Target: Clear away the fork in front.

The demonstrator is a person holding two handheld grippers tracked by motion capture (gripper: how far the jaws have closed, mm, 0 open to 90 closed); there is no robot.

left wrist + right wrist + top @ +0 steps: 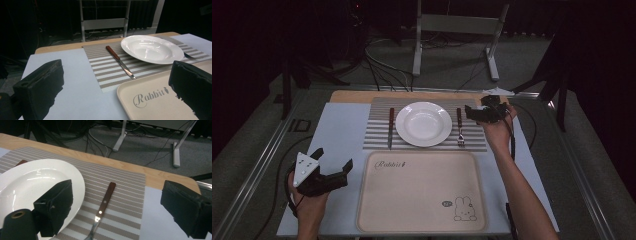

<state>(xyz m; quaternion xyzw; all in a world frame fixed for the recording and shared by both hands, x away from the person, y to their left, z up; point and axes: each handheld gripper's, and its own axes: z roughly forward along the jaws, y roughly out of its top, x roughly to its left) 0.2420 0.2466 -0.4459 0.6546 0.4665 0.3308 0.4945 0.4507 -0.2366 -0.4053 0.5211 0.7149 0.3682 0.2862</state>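
— From above, what's laid out on the table?

— A pale sheet covers most of the wooden table (357, 96). On it lies a striped placemat (377, 140) with a white plate (423, 123) in the middle, a knife (390, 127) to its left and a fork (459, 127) to its right. Nearer the person sits a beige tray (422, 192) with a rabbit drawing. Round about, the room is dark, with grey carpet, loose cables and a metal stand behind the table.

— And the two claws?

— The right gripper (479, 112) hangs just over the fork's handle end, jaws spread, holding nothing. The left gripper (333, 162) rests by the tray's near-left corner, well apart from the cutlery, also wide open and empty.

— What does the left gripper's camera see?

— Its jaws gape, one over the pale sheet, one over the tray (150, 100). Beyond lie the knife (120, 62), the placemat (105, 65) and the plate (152, 48).

— And the right gripper's?

— The fork (102, 210), brown handle pointing away, lies on the placemat (122, 192) between the spread jaws, untouched. One jaw overlaps the plate (35, 185). Past the wooden edge, carpet and cables.
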